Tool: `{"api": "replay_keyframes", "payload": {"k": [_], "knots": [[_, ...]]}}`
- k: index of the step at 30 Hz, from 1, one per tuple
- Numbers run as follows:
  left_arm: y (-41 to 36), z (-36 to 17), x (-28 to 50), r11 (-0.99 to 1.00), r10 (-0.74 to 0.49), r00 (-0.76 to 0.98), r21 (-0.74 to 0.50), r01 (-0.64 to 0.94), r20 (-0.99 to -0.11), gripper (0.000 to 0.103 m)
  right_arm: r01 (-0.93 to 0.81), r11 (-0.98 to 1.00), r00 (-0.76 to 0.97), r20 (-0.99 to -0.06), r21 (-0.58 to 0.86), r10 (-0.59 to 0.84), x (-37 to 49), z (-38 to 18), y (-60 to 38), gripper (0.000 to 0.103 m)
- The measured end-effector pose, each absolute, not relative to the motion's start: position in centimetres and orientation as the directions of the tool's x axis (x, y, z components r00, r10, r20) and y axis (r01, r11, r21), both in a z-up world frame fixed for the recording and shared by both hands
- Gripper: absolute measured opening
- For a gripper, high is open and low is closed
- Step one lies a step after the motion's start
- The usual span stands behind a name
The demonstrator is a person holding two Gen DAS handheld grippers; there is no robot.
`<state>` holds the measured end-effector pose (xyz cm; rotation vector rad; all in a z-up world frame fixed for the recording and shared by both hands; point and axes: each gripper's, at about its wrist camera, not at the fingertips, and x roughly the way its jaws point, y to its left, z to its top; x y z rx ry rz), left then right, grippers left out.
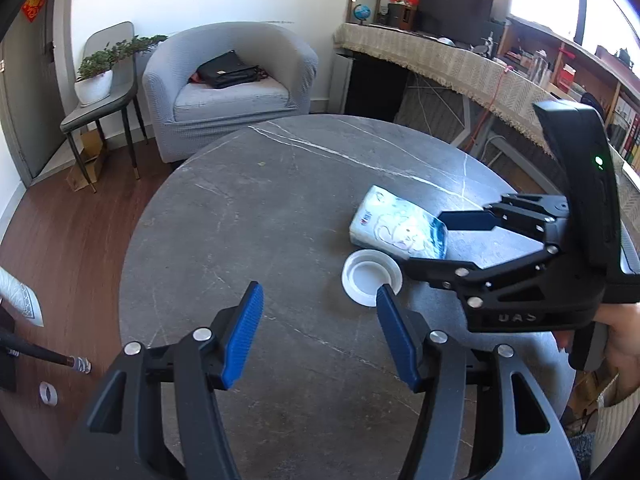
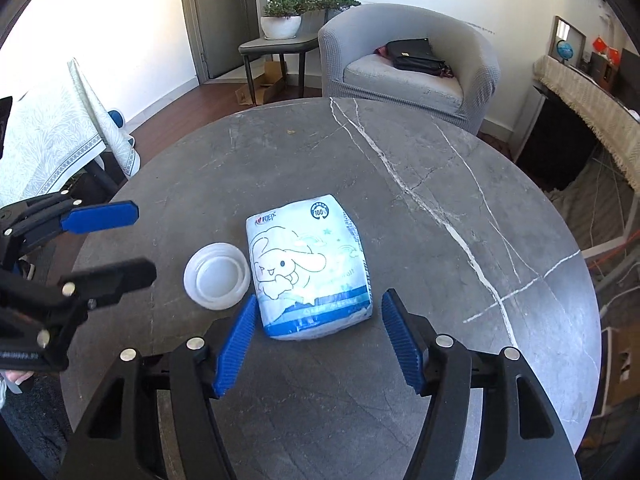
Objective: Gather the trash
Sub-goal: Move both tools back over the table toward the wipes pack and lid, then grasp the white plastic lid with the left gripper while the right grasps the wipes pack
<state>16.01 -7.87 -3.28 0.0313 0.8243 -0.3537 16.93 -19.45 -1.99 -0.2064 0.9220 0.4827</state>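
1. Where the round grey marble tabletop (image 2: 440, 208) carries anything, it is a soft pack of tissues (image 2: 310, 268) with a cartoon print, lying flat near the middle, and a white plastic lid (image 2: 217, 276) just beside it, rim up.
2. Both pieces sit apart from each other by a thin gap in the right wrist view; neither is lifted.
3. The right hand-held gripper (image 2: 318, 336) hangs over the near end of the tissue pack, its blue pads spread wider than the pack, one on either side, not pressing on it.
4. The left hand-held gripper (image 1: 320, 332) is open too and holds nothing; its right pad (image 1: 394, 336) overlaps the lid's near edge in the left wrist view, though I cannot tell whether it touches.
5. A person's hand (image 1: 618, 340) grips the handle of the right tool at the edge of that view.
6. Beyond the tabletop stands a grey armchair (image 2: 412, 68) with a black bag (image 2: 416, 56) on its seat, and beside it a chair bearing a potted plant (image 2: 282, 16).
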Motion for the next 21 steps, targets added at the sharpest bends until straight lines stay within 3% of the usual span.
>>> {"api": "replay_keyframes", "payload": {"k": [5,8,12,21], "knots": [[-8.7,-3.6,16.2,0.928,-0.32,0.602,-0.115,0.354,-0.732,0.062,-0.474,0.88,0.519,-0.797,0.034,0.31,17.4,-2.3,-19.4,0.065],[-9.5,-3.7,16.6,0.922,-0.33,0.588,-0.118,0.369,-0.738,0.062,-0.475,0.879,0.521,-0.792,0.042,0.32,17.5,-2.2,-19.7,0.055],[-10.7,-4.3,16.9,0.922,-0.318,0.573,-0.104,0.374,-0.755,0.06,-0.467,0.881,0.516,-0.784,0.08,0.345,17.7,-2.1,-20.7,0.05],[-11.8,-5.0,17.9,0.932,-0.288,0.572,-0.089,0.351,-0.768,0.054,-0.44,0.888,0.531,-0.759,0.134,0.378,17.1,-0.7,-23.2,0.049]]}}
